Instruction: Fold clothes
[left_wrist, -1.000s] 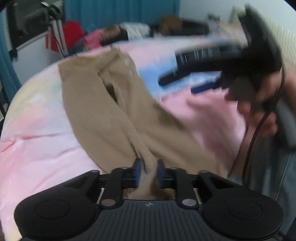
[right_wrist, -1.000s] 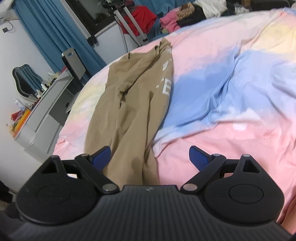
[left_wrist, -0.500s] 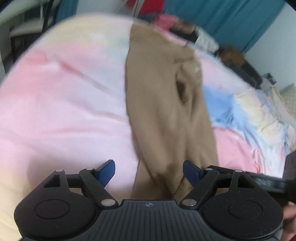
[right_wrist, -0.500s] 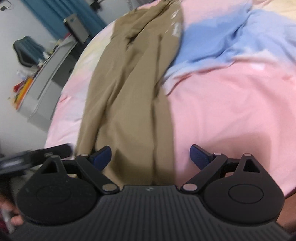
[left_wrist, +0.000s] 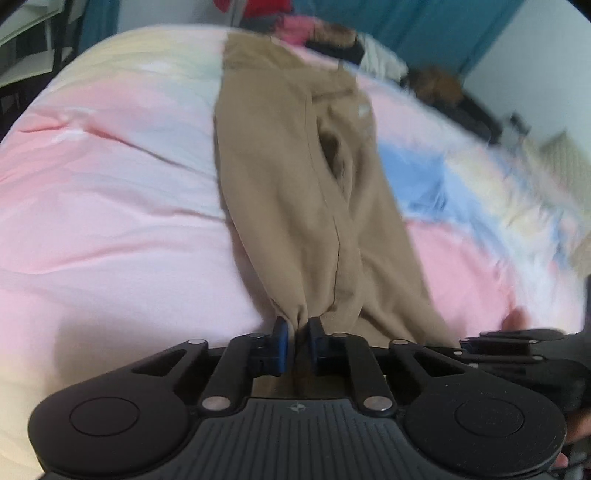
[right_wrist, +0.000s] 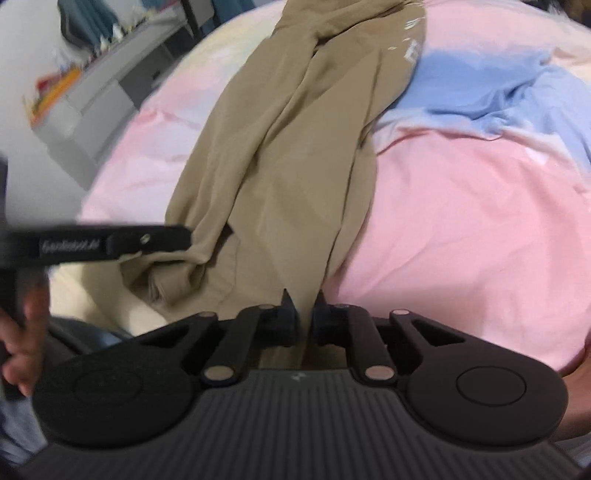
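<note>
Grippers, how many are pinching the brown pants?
2. The left gripper pinches the near end of the brown pants; the right gripper pinches that near end too, further right.

Home bedroom, pastel bedsheet (left_wrist: 110, 229) on a bed, teal curtains (left_wrist: 406, 26), grey desk (right_wrist: 107, 92) (cluttered)

Both wrist views look low and close along the tan trousers (left_wrist: 295, 184) toward the bed's (left_wrist: 110, 221) far end. The left gripper (right_wrist: 110, 243) crosses the right view's left edge.
</note>
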